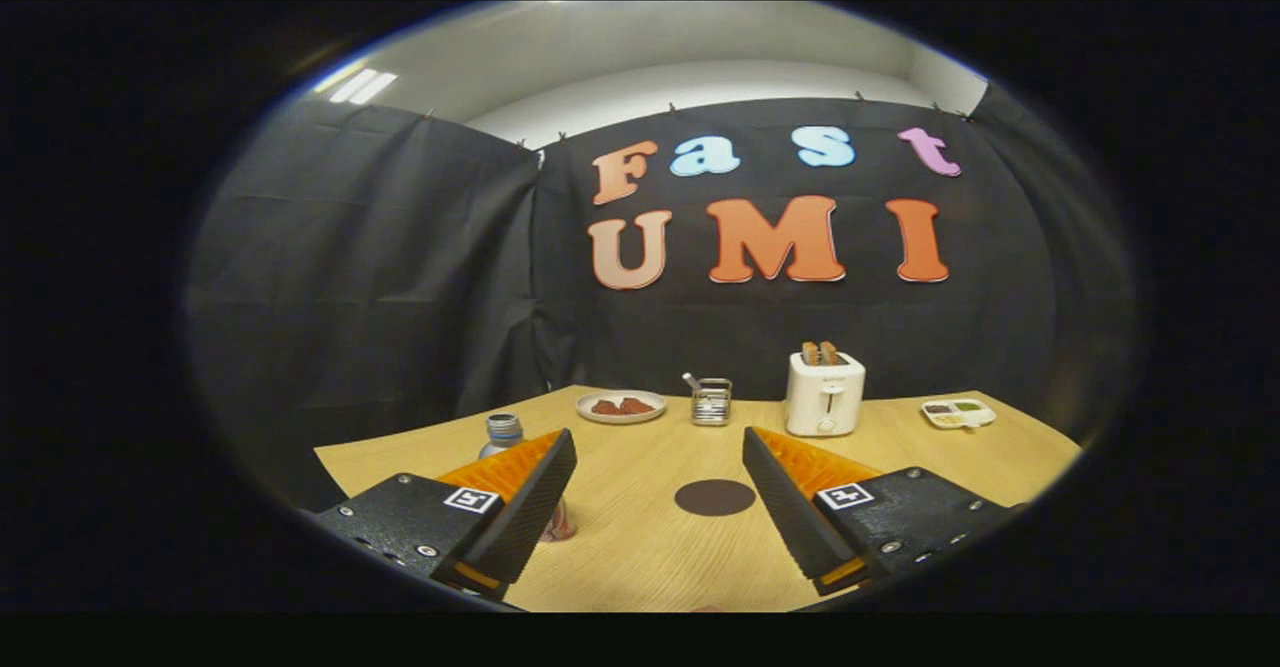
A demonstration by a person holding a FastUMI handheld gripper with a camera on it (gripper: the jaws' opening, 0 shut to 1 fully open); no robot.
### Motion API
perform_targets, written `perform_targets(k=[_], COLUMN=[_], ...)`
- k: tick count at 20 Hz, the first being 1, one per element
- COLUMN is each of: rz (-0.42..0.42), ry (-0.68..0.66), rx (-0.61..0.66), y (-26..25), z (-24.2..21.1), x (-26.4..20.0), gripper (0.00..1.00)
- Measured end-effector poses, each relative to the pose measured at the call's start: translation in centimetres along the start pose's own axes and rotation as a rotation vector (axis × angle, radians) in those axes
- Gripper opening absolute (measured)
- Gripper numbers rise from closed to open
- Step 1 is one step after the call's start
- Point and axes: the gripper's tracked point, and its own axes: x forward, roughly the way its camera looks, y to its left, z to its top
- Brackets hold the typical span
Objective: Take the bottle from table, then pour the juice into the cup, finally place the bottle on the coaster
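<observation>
My gripper (pixel 660 437) is open above the wooden table (pixel 640 557), with nothing between its fingers. A small bottle (pixel 502 433) with a grey cap stands on the table behind the left finger (pixel 520 507), which hides most of it; reddish liquid shows at its base. A dark round coaster (pixel 715 497) lies flat just ahead, between the two fingers. Beyond it, near the table's far edge, stands a small clear cup (pixel 711 403) with a thin utensil sticking out of it.
A white toaster (pixel 825 394) with two slices in it stands right of the cup. Left of the cup sits a white plate (pixel 621 406) of red food. At the far right lies a small sectioned dish (pixel 958 413). Black cloth walls close in the table.
</observation>
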Motion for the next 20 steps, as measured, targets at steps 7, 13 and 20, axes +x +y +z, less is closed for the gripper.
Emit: perform_targets(k=[7, 13, 20], rz=[0.075, 0.115, 0.122], ry=[0.091, 0.126, 0.181], rx=[-0.014, -0.034, -0.031], y=[4.4, 7.1, 9.6], z=[-4.4, -6.7, -9.3], x=[1.2, 2.1, 3.7], gripper=[0.99, 0.99, 1.0])
